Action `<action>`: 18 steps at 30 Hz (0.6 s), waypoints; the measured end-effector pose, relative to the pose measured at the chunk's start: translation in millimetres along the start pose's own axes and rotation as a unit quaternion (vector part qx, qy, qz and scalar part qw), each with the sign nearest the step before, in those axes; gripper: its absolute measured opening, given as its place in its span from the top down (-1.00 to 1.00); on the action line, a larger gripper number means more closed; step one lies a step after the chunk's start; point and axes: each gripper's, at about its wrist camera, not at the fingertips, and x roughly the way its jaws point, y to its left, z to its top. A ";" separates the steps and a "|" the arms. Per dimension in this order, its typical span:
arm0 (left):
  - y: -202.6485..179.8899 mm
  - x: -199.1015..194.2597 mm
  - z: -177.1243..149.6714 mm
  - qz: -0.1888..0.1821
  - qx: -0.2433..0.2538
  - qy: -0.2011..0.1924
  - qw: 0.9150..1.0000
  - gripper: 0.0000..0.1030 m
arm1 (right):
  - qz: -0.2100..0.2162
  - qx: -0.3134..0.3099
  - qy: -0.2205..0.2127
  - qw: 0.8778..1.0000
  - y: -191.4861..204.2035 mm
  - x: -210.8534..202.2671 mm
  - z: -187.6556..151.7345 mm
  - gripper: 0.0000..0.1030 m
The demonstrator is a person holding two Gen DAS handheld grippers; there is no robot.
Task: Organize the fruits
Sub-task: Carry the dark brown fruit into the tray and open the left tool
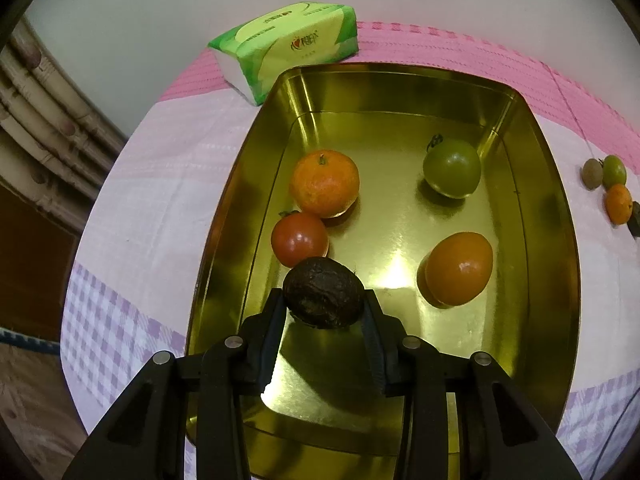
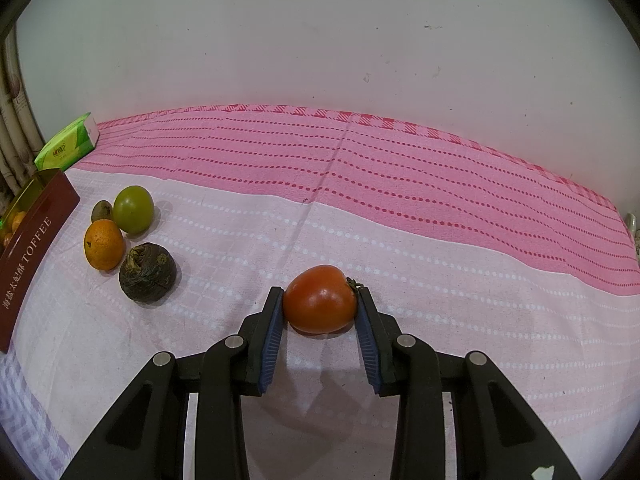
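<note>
Through the left wrist camera, the left gripper [image 1: 324,300] is clamped on a dark wrinkled fruit [image 1: 323,292], held over the near end of a gold tin [image 1: 560,280]. Inside the tin lie a mandarin [image 1: 324,183], a red tomato [image 1: 299,239] just beside it and near the dark fruit, a green tomato [image 1: 452,168] at the far right, and an orange tomato [image 1: 459,274] nearer on the right. A green tissue pack [image 1: 284,46] rests on the pink tablecloth [image 1: 168,168] beyond the tin's far left corner.

Through the right wrist camera, the right gripper [image 2: 320,306] grips a red-orange tomato [image 2: 320,299] on both sides (whether it touches the cloth is hard to tell). Well to the left sit a dark wrinkled ball [image 2: 147,272], a small orange [image 2: 104,244], a green fruit [image 2: 133,209] and a small brownish fruit [image 2: 101,211], clustered near the tin's maroon wall [image 2: 36,252], which reads TOFFEE.
</note>
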 end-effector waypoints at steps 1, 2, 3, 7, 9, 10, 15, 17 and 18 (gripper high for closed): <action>-0.4 0.1 -0.9 0.000 0.001 0.000 1.000 0.24 | 0.000 0.000 0.000 1.000 0.1 -0.2 0.0 0.36; -0.7 -0.3 -1.9 0.001 0.002 -0.002 1.000 0.24 | -0.001 0.000 0.000 1.000 0.3 -0.3 -0.1 0.36; -1.0 0.4 -1.8 0.002 0.004 -0.001 1.000 0.24 | -0.001 -0.002 0.000 1.000 0.0 -0.2 0.0 0.36; -1.1 0.3 -2.5 0.005 0.003 0.001 1.000 0.23 | -0.003 -0.003 0.000 1.000 0.4 0.0 0.4 0.38; -2.3 -3.2 -3.7 0.009 0.007 -0.006 1.000 0.22 | -0.007 -0.006 0.000 1.000 1.7 -0.2 0.5 0.38; -3.3 -5.9 -4.3 0.011 0.009 -0.011 1.000 0.22 | -0.007 -0.004 0.000 1.000 1.3 -0.2 0.4 0.38; -3.7 -24.4 -5.4 0.008 0.013 -0.036 0.999 0.11 | -0.015 0.013 0.001 1.000 2.7 -1.2 -0.3 0.38; -2.7 -32.6 -5.7 0.004 0.017 -0.048 0.999 0.03 | -0.019 0.020 0.003 1.000 2.9 -1.2 0.0 0.38; -1.6 -37.3 -6.2 0.006 0.019 -0.055 0.998 0.02 | -0.022 0.025 0.005 0.999 3.0 -1.3 0.3 0.38</action>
